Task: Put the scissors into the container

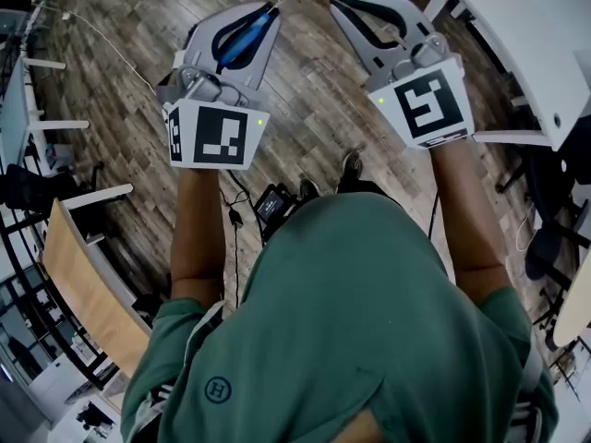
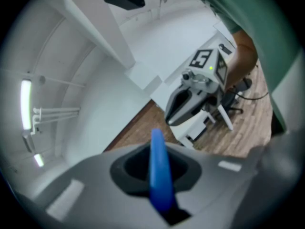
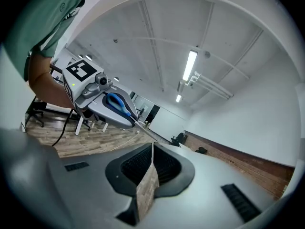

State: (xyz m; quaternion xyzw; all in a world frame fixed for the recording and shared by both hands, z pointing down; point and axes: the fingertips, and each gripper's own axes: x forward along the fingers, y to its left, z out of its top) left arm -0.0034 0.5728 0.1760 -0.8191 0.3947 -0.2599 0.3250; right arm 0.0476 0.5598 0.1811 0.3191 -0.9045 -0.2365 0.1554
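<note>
Head view: wood plank floor point(image 1: 111, 100) below; left gripper point(image 1: 263, 17) at 11 o'clock, right gripper point(image 1: 343, 5) at 1 o'clock. Left gripper view: jaws pinch the blue-handled scissors point(image 2: 157, 171). Right gripper view: jaws pressed together, empty; scissors at 10 o'clock.

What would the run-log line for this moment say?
left gripper: shut on scissors | right gripper: shut, empty | container: not in view

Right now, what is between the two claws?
Only bare wooden floor shows between the left claw, holding blue-handled scissors, and the right claw, in the head view.
</note>
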